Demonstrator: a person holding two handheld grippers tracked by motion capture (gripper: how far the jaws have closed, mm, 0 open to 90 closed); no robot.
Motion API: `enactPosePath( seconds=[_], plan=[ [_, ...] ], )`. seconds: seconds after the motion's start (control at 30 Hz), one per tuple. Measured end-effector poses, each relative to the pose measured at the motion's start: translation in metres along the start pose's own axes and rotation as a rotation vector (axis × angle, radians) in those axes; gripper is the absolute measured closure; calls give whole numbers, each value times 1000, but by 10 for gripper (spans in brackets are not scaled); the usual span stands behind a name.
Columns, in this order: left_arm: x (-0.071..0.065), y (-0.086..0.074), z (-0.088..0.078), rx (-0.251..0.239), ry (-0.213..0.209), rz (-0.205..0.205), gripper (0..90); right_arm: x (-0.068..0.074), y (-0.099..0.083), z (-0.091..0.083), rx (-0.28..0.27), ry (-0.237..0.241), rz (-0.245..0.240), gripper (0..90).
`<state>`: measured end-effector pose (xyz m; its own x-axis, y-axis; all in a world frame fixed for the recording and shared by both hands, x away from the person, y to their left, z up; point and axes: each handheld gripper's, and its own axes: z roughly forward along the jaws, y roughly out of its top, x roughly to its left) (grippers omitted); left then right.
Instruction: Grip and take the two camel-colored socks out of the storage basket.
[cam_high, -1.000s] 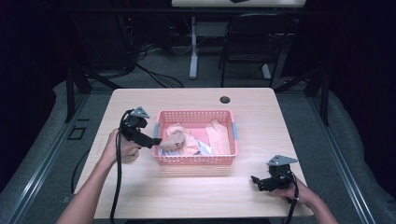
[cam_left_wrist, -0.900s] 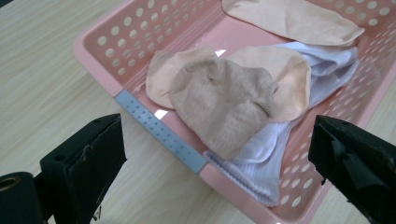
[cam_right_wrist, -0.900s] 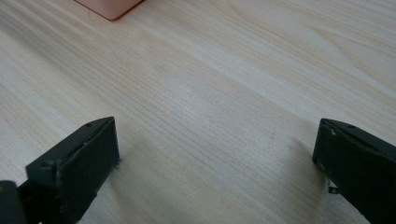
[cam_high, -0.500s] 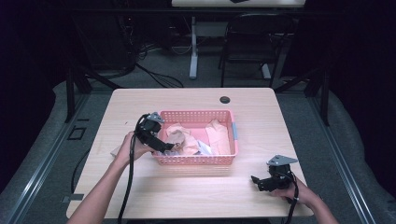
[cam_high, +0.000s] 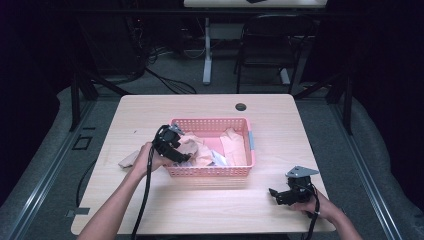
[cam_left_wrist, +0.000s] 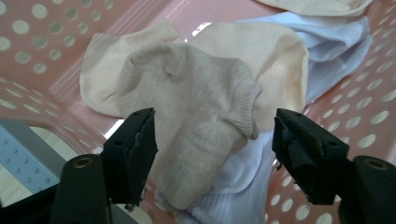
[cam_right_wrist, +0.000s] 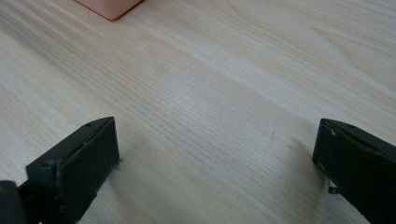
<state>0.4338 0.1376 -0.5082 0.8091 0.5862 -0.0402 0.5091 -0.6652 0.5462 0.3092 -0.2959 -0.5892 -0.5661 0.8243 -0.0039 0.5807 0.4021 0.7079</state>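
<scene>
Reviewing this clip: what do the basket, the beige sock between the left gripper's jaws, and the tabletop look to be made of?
Basket: likely moulded pink plastic, smooth with a slight sheen, walls punched with round holes.
Beige sock: soft knit fabric, probably cotton blend; fine ribbed weave and a folded cuff show.
Tabletop: pale wood grain, matte; whether solid wood or laminate cannot be told.

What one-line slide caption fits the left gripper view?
Left gripper, jaws closing, straddles a beige sock in the pink basket.
</scene>
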Motion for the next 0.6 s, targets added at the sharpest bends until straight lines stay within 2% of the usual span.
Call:
enactPosePath(
  seconds=[0.1, 0.13, 0.17, 0.2, 0.27, 0.37, 0.5, 0.6],
  plan=[
    [-1, 0, 3, 15, 10, -4, 384, 0, 0, 0, 0, 0, 0, 0],
    [-1, 1, 5, 41, 22, -4, 401, 0, 0, 0, 0, 0, 0, 0],
    [-1, 1, 5, 41, 22, -4, 456, 0, 0, 0, 0, 0, 0, 0],
    [-2, 1, 5, 49, 23, -5, 456, 0, 0, 0, 0, 0, 0, 0],
    [-2, 1, 5, 59, 29, 0, 529, 0, 0, 0, 0, 0, 0, 0],
    [-3, 2, 5, 74, 27, 11, 661, 0, 0, 0, 0, 0, 0, 0],
    [-3, 2, 3, 80, 19, 24, 783, 0, 0, 0, 0, 0, 0, 0],
    [-2, 2, -1, 75, -1, 24, 810, 0, 0, 0, 1, 0, 0, 0]
  ],
)
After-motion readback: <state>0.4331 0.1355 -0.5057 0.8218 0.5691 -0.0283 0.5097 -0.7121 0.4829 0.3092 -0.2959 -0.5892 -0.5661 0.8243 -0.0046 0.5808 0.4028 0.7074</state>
